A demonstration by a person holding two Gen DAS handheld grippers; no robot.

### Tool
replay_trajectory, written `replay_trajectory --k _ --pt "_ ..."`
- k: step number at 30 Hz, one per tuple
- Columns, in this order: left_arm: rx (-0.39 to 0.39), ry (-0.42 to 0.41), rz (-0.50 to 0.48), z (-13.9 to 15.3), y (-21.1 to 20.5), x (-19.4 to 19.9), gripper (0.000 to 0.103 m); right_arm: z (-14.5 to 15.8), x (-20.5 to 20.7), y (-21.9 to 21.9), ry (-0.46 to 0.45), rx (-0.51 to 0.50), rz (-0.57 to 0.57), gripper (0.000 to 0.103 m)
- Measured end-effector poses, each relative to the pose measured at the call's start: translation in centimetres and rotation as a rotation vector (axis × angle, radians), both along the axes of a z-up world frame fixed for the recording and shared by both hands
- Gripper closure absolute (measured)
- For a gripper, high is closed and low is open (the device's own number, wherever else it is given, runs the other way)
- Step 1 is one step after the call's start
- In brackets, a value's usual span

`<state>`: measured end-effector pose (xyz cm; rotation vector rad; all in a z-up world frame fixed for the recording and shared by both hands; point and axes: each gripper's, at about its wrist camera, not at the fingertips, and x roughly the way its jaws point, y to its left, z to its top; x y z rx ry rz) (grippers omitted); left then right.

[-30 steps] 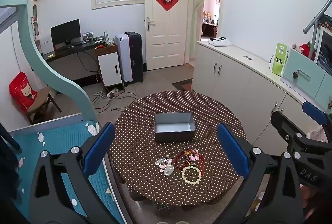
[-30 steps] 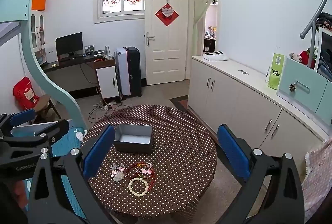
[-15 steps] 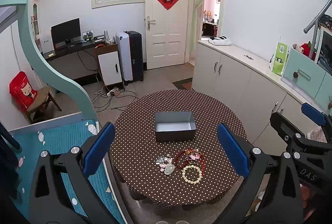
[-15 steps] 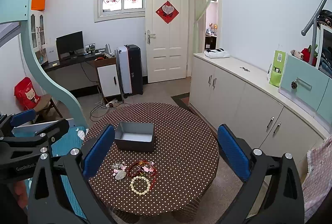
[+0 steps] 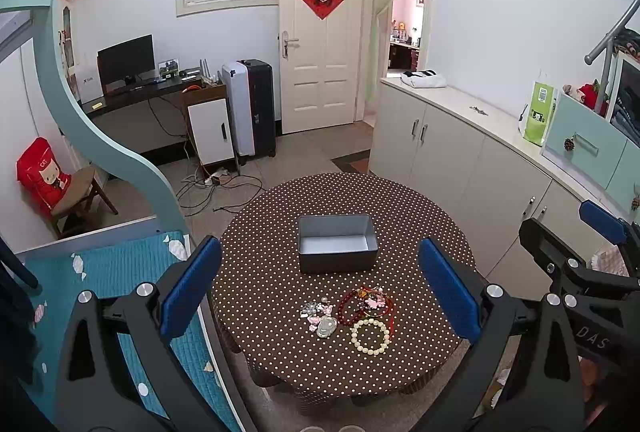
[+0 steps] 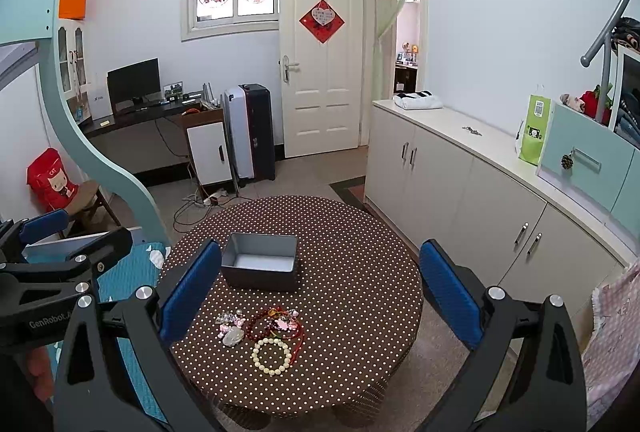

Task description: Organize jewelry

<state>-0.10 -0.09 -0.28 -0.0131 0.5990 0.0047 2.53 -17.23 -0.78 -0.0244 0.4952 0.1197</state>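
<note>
A round table with a brown dotted cloth (image 5: pixel 280 232) (image 6: pixel 360 272) holds an empty grey tin box (image 5: pixel 337 248) (image 6: pixel 261 266). Near its front edge lie a white bead bracelet (image 5: pixel 370 336) (image 6: pixel 271 356), a red bead string with pink charms (image 5: pixel 366 306) (image 6: pixel 276 326) and small pale trinkets (image 5: pixel 320 318) (image 6: pixel 231 328). My left gripper (image 5: pixel 320 288) is open and empty, high above the table. My right gripper (image 6: pixel 320 288) is open and empty too, high above the table's right half. Each gripper shows at the edge of the other's view.
A bed with a teal cover (image 5: pixel 112 272) and a curved teal frame (image 5: pixel 80 119) stands left of the table. White cabinets (image 5: pixel 460 159) run along the right wall. A desk, a suitcase (image 5: pixel 252 111) and cables on the floor lie behind the table.
Both views have shifted only slightly; the right gripper has drifted a little, so the table sits slightly higher in its view. Nothing on the table has moved.
</note>
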Motion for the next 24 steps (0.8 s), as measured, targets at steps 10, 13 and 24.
replay_trajectory --k 10,13,24 --pt "-0.001 0.004 -0.006 -0.2 0.2 0.4 0.005 -0.1 0.1 0.1 0.007 -0.001 -0.005 0.007" --pt "-0.006 0.011 -0.008 -0.3 0.5 0.7 0.005 -0.3 0.2 0.3 0.016 -0.001 -0.004 0.007" --pt "-0.029 0.105 -0.001 -1.9 2.4 1.7 0.005 -1.5 1.3 0.6 0.091 0.007 -0.012 0.007"
